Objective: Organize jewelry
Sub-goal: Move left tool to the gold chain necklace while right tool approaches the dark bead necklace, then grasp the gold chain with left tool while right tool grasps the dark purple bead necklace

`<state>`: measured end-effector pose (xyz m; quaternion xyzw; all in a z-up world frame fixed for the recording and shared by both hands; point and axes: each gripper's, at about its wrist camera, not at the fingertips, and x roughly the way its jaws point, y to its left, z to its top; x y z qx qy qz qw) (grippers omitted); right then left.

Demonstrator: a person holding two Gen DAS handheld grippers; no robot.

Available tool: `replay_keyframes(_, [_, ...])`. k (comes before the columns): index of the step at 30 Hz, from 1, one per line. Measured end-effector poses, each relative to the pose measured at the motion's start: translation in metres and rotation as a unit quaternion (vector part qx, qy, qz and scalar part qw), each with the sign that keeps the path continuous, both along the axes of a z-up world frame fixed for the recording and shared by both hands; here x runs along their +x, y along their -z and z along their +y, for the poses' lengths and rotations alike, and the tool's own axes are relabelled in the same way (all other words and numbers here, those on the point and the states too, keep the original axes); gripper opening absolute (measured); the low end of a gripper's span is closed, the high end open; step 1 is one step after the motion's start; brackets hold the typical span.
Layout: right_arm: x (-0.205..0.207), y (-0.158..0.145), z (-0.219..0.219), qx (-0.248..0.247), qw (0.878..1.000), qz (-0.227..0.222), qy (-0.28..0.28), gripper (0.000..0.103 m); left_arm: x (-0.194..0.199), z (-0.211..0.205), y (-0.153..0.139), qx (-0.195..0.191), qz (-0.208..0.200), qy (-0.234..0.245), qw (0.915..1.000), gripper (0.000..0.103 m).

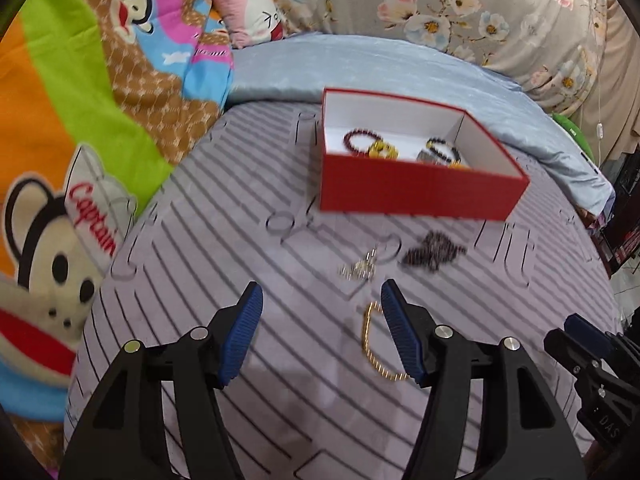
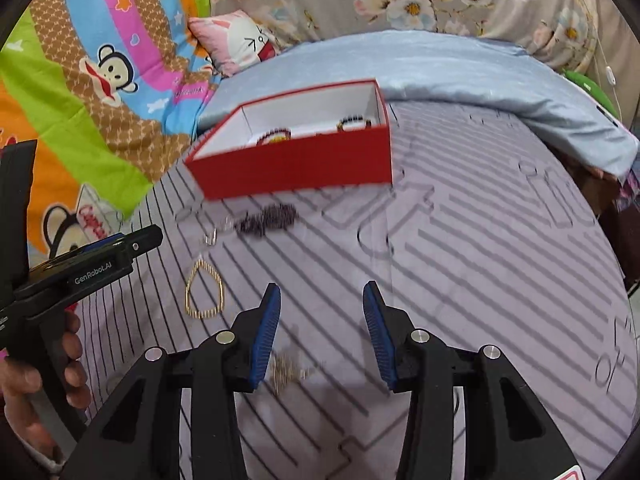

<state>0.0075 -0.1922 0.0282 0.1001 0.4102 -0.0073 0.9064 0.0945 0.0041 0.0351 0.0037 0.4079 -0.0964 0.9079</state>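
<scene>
Where the striped lilac bedcover (image 1: 248, 208) spreads below a cartoon quilt (image 1: 80, 100), a red box (image 1: 412, 190) sits askew, its long axis slanting across the stripes, bracelets inside. Dark bead strand (image 2: 267, 219): heaped just before the box. Gold chain (image 2: 204, 292): flat loop, long axis toward the box. Left gripper (image 1: 322, 300): tilted down, jaws apart, empty. Right gripper (image 2: 322, 300): tilted down, jaws apart, empty, over a small gold heap (image 2: 286, 372).
</scene>
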Motion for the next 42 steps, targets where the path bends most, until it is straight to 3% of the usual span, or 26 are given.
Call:
replay_keyframes(7, [-0.025, 0.020, 0.012, 0.014, 1.000, 0.019, -0.003, 0.043, -0.024, 0.000, 0.027, -0.020, 0.026, -0.001, 0.9995, 0.059])
replay_keyframes(17, [-0.030, 0.020, 0.010, 0.022, 1.000, 0.019, 0.003, 0.043, -0.012, -0.012, 0.038, -0.017, 0.036, -0.002, 0.9992, 0.057])
replay_keyframes(20, [-0.029, 0.019, 0.008, 0.024, 1.000, 0.019, 0.005, 0.043, -0.011, -0.019, 0.042, 0.006, 0.029, 0.002, 0.9995, 0.047])
replay_keyframes(23, [-0.027, 0.020, 0.006, 0.030, 0.999, 0.020, 0.007, 0.043, -0.012, -0.022, 0.041, 0.015, 0.022, 0.008, 0.9996, 0.024])
replay_keyframes(25, [-0.025, 0.019, 0.006, 0.034, 0.999, 0.021, 0.005, 0.043, -0.012, -0.022, 0.041, 0.013, 0.020, 0.012, 0.9996, 0.004])
replay_keyframes(32, [-0.004, 0.010, 0.010, 0.032, 0.999, 0.010, -0.006, 0.043, -0.016, -0.012, 0.031, -0.007, 0.010, 0.010, 0.9999, 0.002])
replay_keyframes(42, [0.064, 0.009, 0.030, 0.057, 0.998, 0.010, -0.031, 0.043, -0.009, 0.013, 0.023, -0.021, 0.012, -0.012, 0.9996, 0.003])
